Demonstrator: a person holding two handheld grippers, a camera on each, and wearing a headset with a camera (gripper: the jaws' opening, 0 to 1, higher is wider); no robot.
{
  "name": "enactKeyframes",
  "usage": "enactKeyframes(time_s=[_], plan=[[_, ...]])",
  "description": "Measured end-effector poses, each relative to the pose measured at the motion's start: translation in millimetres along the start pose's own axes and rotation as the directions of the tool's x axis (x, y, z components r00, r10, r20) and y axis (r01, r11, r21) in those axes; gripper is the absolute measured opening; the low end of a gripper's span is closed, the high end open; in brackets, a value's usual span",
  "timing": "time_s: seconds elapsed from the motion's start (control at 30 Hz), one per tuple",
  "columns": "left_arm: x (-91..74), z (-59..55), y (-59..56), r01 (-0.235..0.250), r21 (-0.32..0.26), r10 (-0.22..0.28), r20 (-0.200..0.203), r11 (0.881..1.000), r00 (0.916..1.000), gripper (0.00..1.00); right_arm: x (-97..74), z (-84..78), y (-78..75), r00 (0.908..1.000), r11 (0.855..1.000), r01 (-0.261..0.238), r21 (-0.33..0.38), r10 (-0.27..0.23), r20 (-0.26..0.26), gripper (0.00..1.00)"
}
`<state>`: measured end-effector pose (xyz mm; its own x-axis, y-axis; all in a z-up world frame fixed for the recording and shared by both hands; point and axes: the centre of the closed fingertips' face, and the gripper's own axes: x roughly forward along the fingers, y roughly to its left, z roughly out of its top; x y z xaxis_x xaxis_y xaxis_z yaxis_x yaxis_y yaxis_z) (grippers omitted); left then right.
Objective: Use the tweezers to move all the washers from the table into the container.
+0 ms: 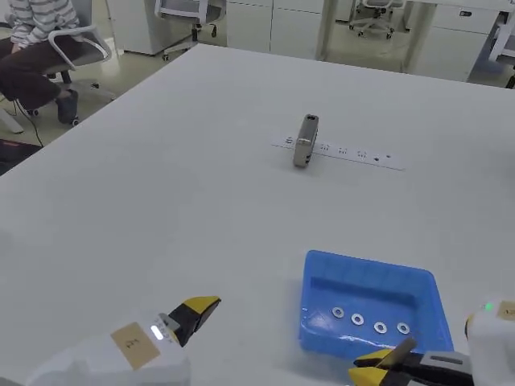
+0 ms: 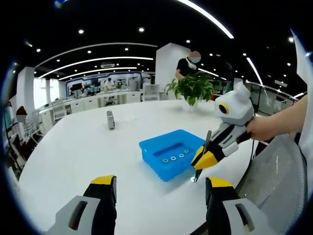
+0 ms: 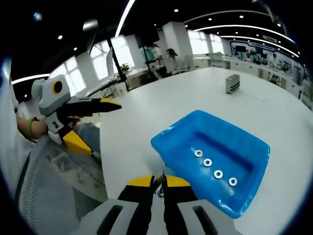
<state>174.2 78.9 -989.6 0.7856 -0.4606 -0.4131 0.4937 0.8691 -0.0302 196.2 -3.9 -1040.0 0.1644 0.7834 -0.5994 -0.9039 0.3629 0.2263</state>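
My right gripper [image 3: 160, 182] has its jaws clamped on the tweezers [image 3: 162, 169]; the left gripper [image 2: 160, 182] jaws gape empty. Four washers [image 1: 357, 319] lie in the container [image 1: 322, 269] at 1 o'clock. My worry is that the thin tweezers could twist and flick a washer away.

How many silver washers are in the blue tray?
4 small silver metal washers, one row across the floor of the blue plastic tray; others may be hidden.

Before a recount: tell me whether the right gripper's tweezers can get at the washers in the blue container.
Probably yes: right gripper, shut on the tweezers, sits by the open container's near wall; nothing covers the four washers.
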Motion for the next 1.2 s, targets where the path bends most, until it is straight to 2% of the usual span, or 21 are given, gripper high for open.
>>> enactKeyframes(time_s=[0.23, 0.47, 0.57, 0.87, 1.0, 1.03, 1.2], plan=[[-0.1, -0.3, 0.1, 0.000, 0.002, 0.000, -0.003, 1.000, 1.0000, 0.75, 0.8, 0.0, 5.0, 0.9998, 0.996, 0.016, -0.091, -0.018, -0.013, 0.04], [-0.2, -0.1, 0.0, 0.001, 0.000, -0.001, -0.002, 1.000, 1.0000, 0.75, -1.4, 1.2, 0.1, 0.9994, 0.996, 0.035, -0.080, -0.035, 0.000, 0.04], [-0.2, 0.0, 0.2, 0.001, 0.002, -0.001, 0.001, 1.000, 1.0000, 0.75, -1.1, 0.1, 0.9, 0.9996, 0.997, 0.026, -0.069, -0.027, -0.002, 0.04], [-0.3, -0.1, 0.8, -0.002, 0.000, 0.002, 0.000, 1.000, 1.0000, 0.75, 0.1, -0.7, 2.3, 0.9995, 0.995, 0.028, -0.097, -0.029, -0.014, 0.04], [-0.5, -0.1, 0.9, -0.003, 0.002, 0.003, -0.001, 1.000, 1.0000, 0.75, 1.5, -1.0, 7.2, 0.9986, 0.989, 0.034, -0.141, -0.039, -0.035, 0.04], [-0.6, -0.1, 0.9, -0.003, 0.001, 0.003, -0.001, 1.000, 1.0000, 0.75, 0.6, -2.1, 6.3, 0.9985, 0.986, 0.036, -0.164, -0.043, -0.036, 0.04], [-0.5, 0.3, 0.9, -0.003, 0.003, 0.003, 0.001, 1.000, 1.0000, 0.75, 0.4, -4.9, 3.0, 0.9977, 0.985, 0.037, -0.171, -0.046, -0.049, 0.04]])
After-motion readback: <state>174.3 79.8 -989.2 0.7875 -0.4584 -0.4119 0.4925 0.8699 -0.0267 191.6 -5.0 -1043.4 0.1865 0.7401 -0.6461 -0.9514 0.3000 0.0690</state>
